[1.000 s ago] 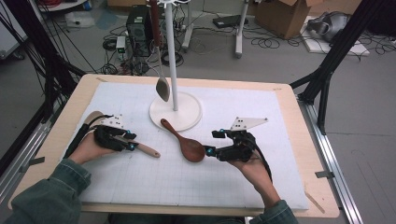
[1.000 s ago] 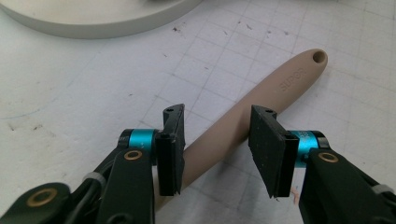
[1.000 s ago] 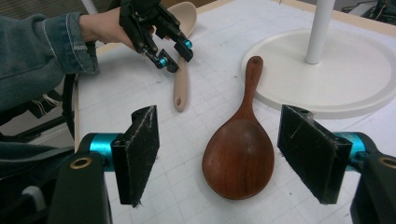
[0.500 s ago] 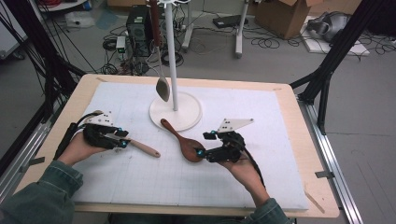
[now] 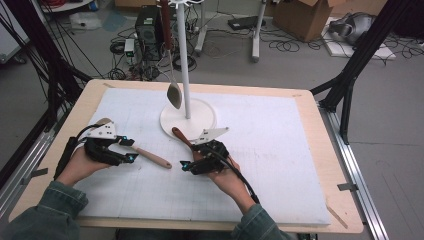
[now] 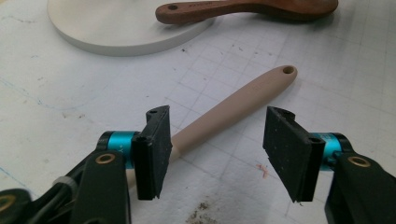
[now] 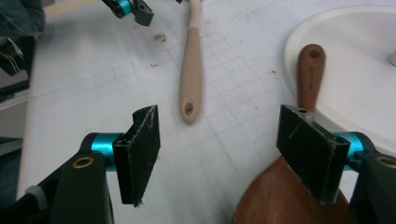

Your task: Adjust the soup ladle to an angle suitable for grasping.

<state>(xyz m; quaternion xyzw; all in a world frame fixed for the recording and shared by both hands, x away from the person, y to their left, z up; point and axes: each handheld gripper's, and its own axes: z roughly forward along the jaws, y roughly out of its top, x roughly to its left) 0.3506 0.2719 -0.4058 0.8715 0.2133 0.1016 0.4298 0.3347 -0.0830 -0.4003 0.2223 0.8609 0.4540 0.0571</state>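
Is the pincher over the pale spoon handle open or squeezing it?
Open. The left gripper has just been opening; its pads stand apart from the pale handle lying between them.

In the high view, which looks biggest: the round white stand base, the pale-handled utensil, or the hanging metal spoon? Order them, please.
1. round white stand base, clearly largest.
2. pale-handled utensil, its head hidden under the left gripper.
3. hanging metal spoon; it hangs nearer the camera and its top is cut off, so 2 and 3 are unsure.

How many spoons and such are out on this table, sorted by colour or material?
Dark brown wooden spoon: 1
Pale beige utensil handle: 1
Metal spoon hanging on the white stand: 1
Total utensils: 3
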